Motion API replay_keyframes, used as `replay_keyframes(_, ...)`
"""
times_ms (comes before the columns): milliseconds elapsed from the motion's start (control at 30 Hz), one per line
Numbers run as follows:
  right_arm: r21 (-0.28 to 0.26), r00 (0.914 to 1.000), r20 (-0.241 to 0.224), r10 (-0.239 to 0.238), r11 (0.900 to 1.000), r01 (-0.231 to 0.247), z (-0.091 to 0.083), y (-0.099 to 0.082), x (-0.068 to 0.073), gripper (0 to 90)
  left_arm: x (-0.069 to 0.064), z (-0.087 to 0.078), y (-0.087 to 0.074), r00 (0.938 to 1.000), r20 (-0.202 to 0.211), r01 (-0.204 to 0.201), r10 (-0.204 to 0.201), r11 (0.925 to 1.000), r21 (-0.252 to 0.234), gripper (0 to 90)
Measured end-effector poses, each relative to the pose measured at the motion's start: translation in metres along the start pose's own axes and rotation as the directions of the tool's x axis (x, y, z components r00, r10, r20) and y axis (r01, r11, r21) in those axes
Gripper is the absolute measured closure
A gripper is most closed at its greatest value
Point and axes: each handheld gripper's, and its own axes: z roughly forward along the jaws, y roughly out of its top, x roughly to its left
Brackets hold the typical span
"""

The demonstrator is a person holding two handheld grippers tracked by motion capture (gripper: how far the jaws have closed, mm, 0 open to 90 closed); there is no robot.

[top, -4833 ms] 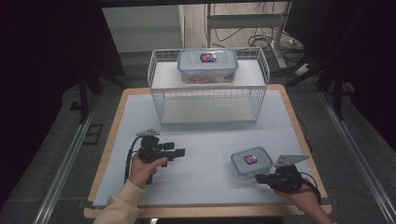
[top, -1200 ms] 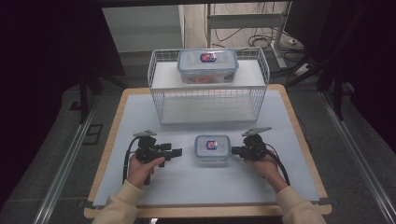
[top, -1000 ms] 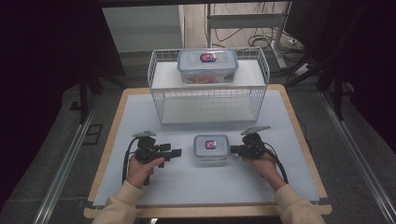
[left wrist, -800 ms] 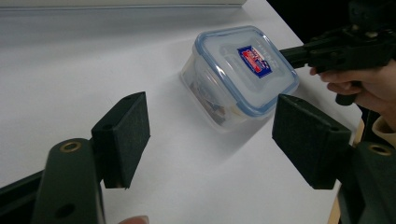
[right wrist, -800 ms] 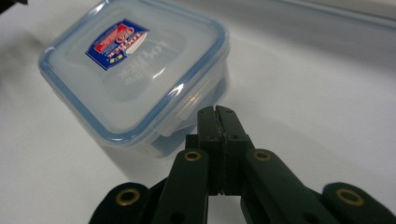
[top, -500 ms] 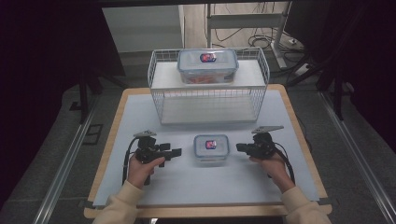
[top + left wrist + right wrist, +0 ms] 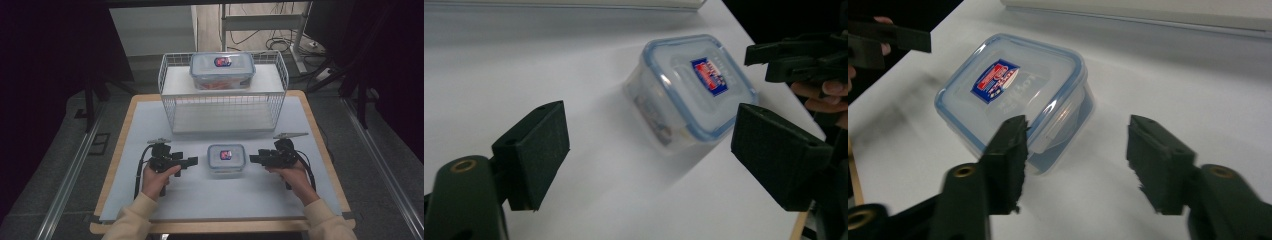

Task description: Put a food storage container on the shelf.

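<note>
A small clear box (image 7: 226,157) with a blue-rimmed lid and a red and blue label rests on the white tabletop between my two grippers. My left gripper (image 7: 193,161) points at it from the left, a short gap away. Its jaws have just been opening and stand wide, with nothing between them. In the left gripper view (image 7: 651,150) the box (image 7: 696,85) lies ahead. My right gripper (image 7: 253,159) points at it from the right. Its jaws have just been opening and are off the box. In the right gripper view (image 7: 1083,157) the box (image 7: 1013,100) sits just ahead of the left jaw.
A white wire rack (image 7: 222,107) stands at the back of the table, with a larger lidded box (image 7: 222,70) on its top shelf. The table's wooden edge (image 7: 320,150) runs close to the right hand. White tabletop lies bare in front of both hands.
The small box went from the front right to the middle of the table in the right gripper. That gripper then opened, let it go and drew back to the right. The left hand stayed put.
</note>
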Motion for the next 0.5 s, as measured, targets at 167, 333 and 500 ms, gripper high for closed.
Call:
replay_keyframes(167, -0.03, 0.9985, -0.025, 0.049, 0.9983, -0.05, -0.005, 0.002, 0.0, 34.4, -0.003, 0.017, 0.005, 0.999, 0.038, 0.024, -0.025, 0.9994, 0.027, 14.8)
replay_keyframes(333, -0.048, 0.9962, -0.037, 0.078, 0.9956, -0.08, -0.008, 0.002, 0.0, 31.9, -0.009, 0.032, 0.009, 0.9988, 0.049, 0.007, -0.009, 0.9982, 0.059, 14.3)
replay_keyframes(500, -0.037, 0.9946, -0.05, 0.091, 0.995, -0.093, -0.001, 0.003, 0.002, 30.4, -0.012, 0.047, 0.009, 0.9963, 0.08, 0.024, -0.033, 0.994, 0.107, 14.5)
